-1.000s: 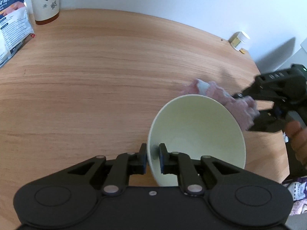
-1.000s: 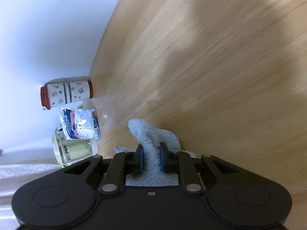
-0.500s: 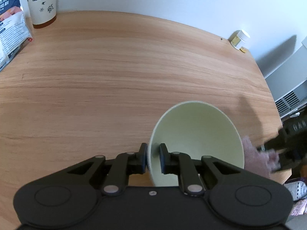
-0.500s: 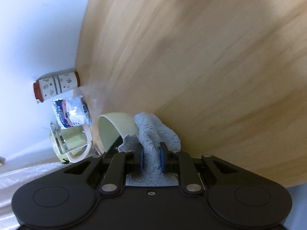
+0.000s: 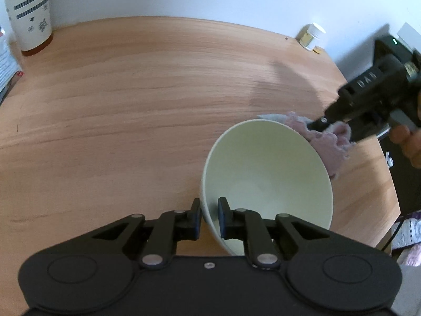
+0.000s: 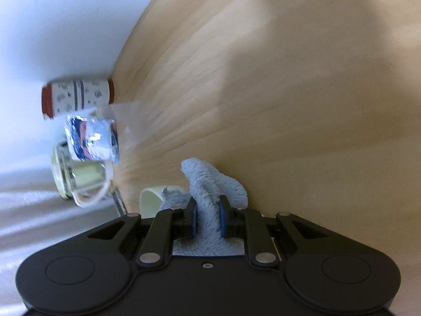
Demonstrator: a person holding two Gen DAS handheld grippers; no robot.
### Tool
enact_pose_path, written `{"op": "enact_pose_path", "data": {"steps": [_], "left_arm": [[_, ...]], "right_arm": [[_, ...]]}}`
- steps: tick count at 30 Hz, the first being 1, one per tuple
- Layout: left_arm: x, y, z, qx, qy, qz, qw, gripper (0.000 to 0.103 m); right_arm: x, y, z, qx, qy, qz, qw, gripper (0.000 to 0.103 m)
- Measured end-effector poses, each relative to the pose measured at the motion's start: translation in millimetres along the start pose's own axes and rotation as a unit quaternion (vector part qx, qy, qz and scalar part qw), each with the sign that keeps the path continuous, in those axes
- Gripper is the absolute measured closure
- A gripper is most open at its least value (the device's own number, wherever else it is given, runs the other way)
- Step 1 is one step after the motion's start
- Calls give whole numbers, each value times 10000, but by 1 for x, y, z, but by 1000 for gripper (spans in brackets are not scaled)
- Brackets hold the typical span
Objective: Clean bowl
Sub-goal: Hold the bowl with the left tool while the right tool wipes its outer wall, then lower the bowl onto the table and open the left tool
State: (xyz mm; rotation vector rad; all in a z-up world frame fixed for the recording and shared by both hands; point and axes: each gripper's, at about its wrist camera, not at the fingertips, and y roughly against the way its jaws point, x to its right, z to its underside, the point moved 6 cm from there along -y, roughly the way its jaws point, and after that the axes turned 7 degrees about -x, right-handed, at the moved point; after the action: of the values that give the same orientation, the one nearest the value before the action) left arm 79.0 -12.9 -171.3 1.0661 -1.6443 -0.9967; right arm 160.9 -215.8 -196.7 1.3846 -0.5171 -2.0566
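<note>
My left gripper (image 5: 209, 217) is shut on the near rim of a pale green bowl (image 5: 265, 173), which it holds tilted above the wooden table (image 5: 131, 100). My right gripper (image 6: 208, 218) is shut on a fluffy cloth (image 6: 210, 187). In the left wrist view the cloth (image 5: 326, 142) looks pinkish and presses on the bowl's far outer rim, with the right gripper (image 5: 319, 125) beside it. A sliver of the bowl's rim (image 6: 150, 197) shows in the right wrist view.
A patterned paper cup (image 5: 29, 13) and a printed packet (image 5: 5, 63) stand at the table's far left. A small white-lidded jar (image 5: 311, 35) sits at the far right by the wall. A glass jug (image 6: 79, 179) shows in the right wrist view.
The right gripper with the cloth dropped low beside the bowl, then swung back up to its far rim. The bowl stayed gripped and tilted.
</note>
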Motion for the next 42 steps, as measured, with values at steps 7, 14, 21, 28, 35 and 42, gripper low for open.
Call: {"op": "enact_pose_path", "data": {"steps": [7, 14, 21, 28, 35, 42], "left_arm": [[3, -2, -6, -91, -124, -30, 9999, 91], [2, -3, -7, -98, 127, 25, 9999, 91], [2, 1, -9, -42, 464, 26, 9989, 81], [6, 16, -7, 90, 714, -216, 9972, 47], [20, 37, -6, 338, 897, -427, 9945, 7], [45, 51, 0, 508, 1027, -299, 9930, 1]], "right_arm": [[-28, -17, -24, -408, 733, 586, 9947, 84], [-54, -30, -35, -565, 1353, 856, 9855, 84], [-49, -1, -31, -44, 1237, 545, 9908, 84], [-27, 65, -1, 1480, 1517, 1273, 9689, 85], [-1, 92, 31, 2178, 1725, 2165, 9359, 85], [10, 71, 48, 2209, 2035, 2701, 9148, 82]]}}
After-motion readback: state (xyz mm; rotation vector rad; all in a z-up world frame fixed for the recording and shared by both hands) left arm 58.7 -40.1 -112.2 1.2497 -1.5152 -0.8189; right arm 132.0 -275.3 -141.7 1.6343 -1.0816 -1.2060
